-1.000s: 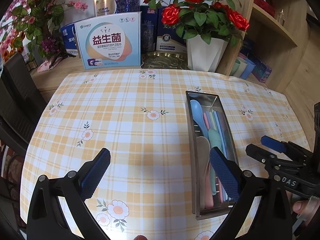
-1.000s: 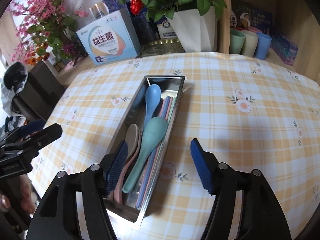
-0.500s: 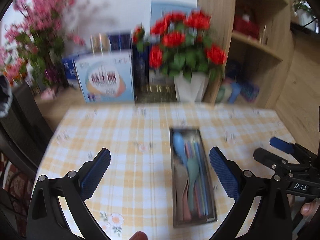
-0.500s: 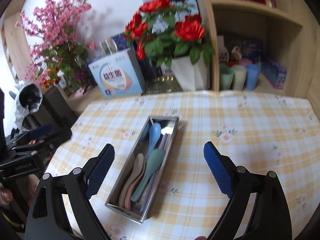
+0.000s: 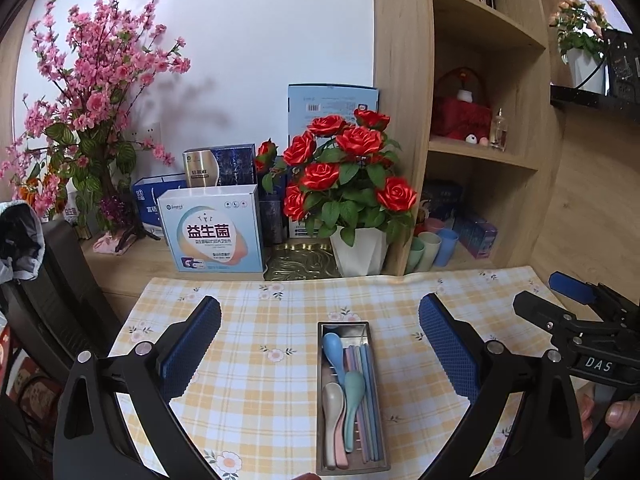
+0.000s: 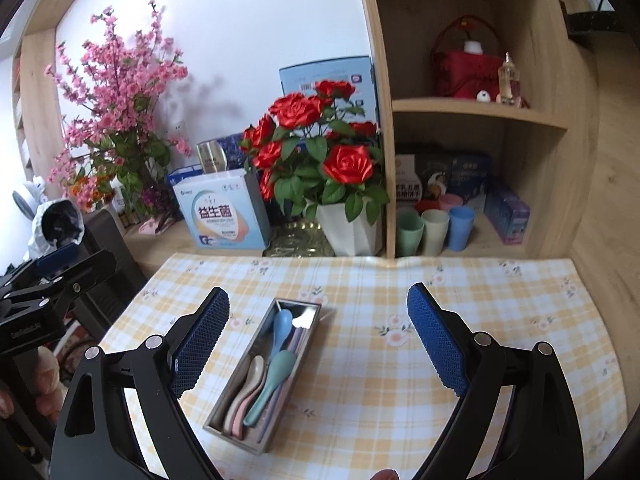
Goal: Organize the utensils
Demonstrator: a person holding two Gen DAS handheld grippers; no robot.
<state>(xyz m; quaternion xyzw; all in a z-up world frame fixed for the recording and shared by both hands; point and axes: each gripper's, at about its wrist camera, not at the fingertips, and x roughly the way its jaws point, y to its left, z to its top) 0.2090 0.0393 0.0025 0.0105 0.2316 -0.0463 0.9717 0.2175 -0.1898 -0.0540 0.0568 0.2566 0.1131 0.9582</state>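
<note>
A narrow metal tray [image 5: 322, 396] lies on the checked tablecloth and holds pastel spoons [image 5: 334, 350] and chopsticks [image 5: 367, 380]. It also shows in the right wrist view [image 6: 240, 376] with the spoons [image 6: 276, 372] inside. My left gripper [image 5: 320, 348] is open and empty, raised well above and behind the tray. My right gripper [image 6: 318, 344] is open and empty, also held high above the table. Each gripper shows at the edge of the other's view: the right one in the left wrist view [image 5: 576, 304], the left one in the right wrist view [image 6: 60, 268].
A white pot of red roses [image 5: 348, 184], a boxed product [image 5: 214, 234] and a gold tray [image 5: 300, 266] stand behind the table. A wooden shelf unit [image 6: 472, 112] at the back right holds pastel cups [image 6: 434, 226]. Pink blossoms [image 5: 88, 92] stand at the left.
Both grippers have pulled back and up from the tray, so it looks smaller and farther. Both stay open. The utensils in the tray have not moved.
</note>
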